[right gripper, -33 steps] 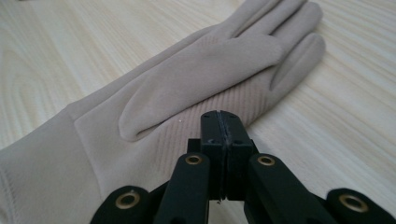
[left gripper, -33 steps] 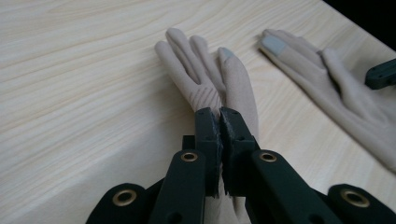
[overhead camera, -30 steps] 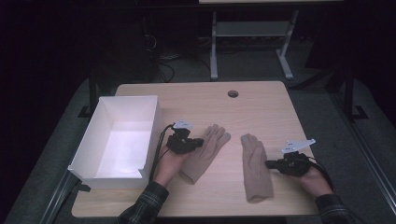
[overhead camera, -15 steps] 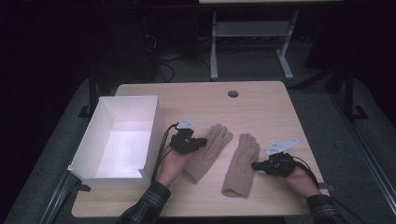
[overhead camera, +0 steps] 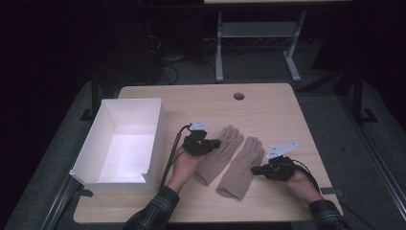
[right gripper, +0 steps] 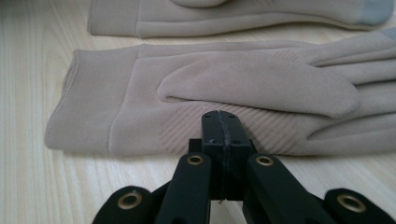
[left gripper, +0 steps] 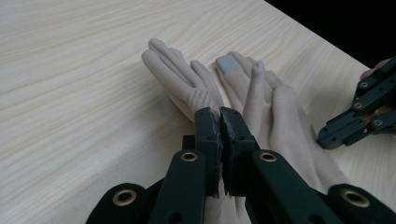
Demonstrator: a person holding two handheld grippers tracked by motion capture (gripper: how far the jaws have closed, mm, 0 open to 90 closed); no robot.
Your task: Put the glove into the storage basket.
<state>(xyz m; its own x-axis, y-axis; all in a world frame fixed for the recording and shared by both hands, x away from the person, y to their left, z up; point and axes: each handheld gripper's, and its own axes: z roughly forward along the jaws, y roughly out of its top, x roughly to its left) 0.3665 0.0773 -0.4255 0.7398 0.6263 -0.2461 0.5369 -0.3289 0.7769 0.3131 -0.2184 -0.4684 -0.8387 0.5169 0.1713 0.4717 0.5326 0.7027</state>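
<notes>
Left gripper (overhead camera: 214,143): jaws clenched on the edge of the left glove (overhead camera: 219,152), pinching the fabric at its thumb side; in the left gripper view the two pads meet with beige cloth caught between them.
Right gripper (overhead camera: 256,169): jaws clenched on the near edge of the right glove (overhead camera: 243,166), the tips pressed into its ribbed palm just below the thumb.
Left glove: flat on the bench, middle of the near half, fingers towards the far edge, cuff towards the near edge.
Right glove: flat just beside the left one, touching it along the fingers, cuff close to the near edge; a grey patch marks one fingertip.
Box (overhead camera: 100,163): white, open, at the left edge of the bench, well apart from the right glove.
Bench (overhead camera: 268,110): light wood, a round hole near the far edge.
</notes>
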